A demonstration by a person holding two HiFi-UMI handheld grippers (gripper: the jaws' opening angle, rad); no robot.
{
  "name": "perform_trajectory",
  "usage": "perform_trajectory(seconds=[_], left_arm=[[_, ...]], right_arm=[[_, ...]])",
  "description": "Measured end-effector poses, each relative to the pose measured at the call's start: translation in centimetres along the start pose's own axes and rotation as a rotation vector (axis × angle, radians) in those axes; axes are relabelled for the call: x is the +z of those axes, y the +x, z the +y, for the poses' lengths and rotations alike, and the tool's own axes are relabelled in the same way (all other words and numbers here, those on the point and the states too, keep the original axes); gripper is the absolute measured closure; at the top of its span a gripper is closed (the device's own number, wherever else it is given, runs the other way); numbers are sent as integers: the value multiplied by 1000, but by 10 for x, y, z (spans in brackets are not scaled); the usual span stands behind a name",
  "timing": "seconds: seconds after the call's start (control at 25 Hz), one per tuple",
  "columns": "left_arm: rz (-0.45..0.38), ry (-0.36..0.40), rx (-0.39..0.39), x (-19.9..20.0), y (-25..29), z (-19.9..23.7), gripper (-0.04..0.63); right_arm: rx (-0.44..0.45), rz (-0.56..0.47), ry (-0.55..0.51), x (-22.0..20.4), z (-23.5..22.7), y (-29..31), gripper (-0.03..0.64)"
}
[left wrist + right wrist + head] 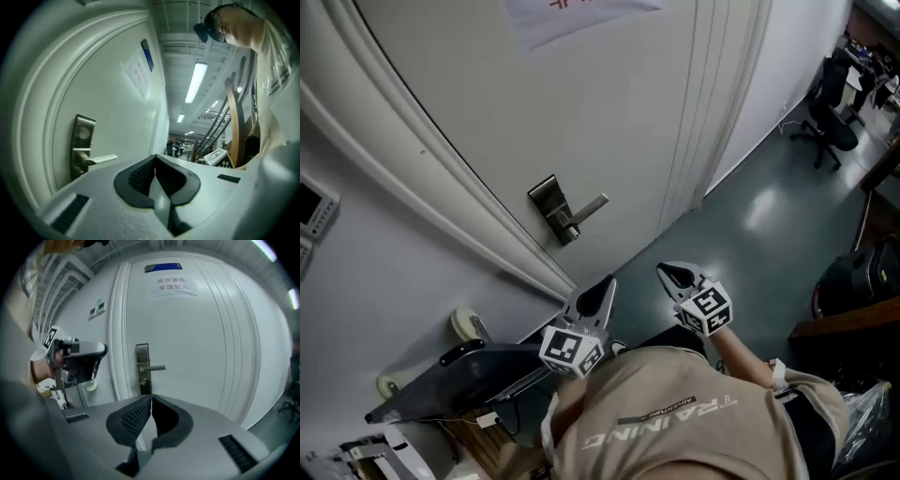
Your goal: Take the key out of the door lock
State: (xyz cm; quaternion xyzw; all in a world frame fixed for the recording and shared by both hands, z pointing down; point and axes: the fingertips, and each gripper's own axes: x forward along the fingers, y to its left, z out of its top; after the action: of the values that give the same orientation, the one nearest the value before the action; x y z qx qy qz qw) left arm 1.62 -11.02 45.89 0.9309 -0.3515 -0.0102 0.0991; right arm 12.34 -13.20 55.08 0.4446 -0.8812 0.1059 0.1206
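Right gripper (151, 398) in the foreground, its jaws pressed together on nothing, facing a white door (197, 343) that bears a metal lock plate (142, 363) with a lever handle (153, 367) and, higher up, a paper notice (172, 287); left gripper (78, 358) at left, apart from the door.

The white door (609, 112) stands shut in its moulded frame (441, 202). A brushed-metal lock plate (551, 208) sits upright near the door's edge, just beside the frame. A straight lever handle (589, 208) juts from the plate across the door panel. A paper notice (572, 14) with red print is stuck flat high on the door. The door meets a glossy grey-green floor (769, 216) that reflects the ceiling lights. A black office chair (830, 122) stands on that floor — well apart from the door.
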Motion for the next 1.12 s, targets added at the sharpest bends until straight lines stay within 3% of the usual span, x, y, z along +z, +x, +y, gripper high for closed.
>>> perform_trajectory(seconds=[0.16, 0.28, 0.48, 0.64, 0.88, 1.12], left_arm=[[31, -80, 201, -23, -44, 52, 586], [19, -145, 309, -33, -56, 73, 586], [25, -141, 390, -30, -54, 82, 586], [44, -183, 463, -28, -40, 90, 586], [118, -159, 563, -34, -23, 98, 586], [146, -176, 629, -49, -22, 94, 586]], right_arm=[[162, -29, -2, 28, 37, 36, 601], [255, 3, -30, 31, 52, 61, 601], [376, 34, -5, 30, 57, 94, 601], [455, 47, 60, 33, 37, 111, 601], [491, 117, 43, -4, 4, 160, 601], [539, 118, 106, -1, -1, 172, 601]])
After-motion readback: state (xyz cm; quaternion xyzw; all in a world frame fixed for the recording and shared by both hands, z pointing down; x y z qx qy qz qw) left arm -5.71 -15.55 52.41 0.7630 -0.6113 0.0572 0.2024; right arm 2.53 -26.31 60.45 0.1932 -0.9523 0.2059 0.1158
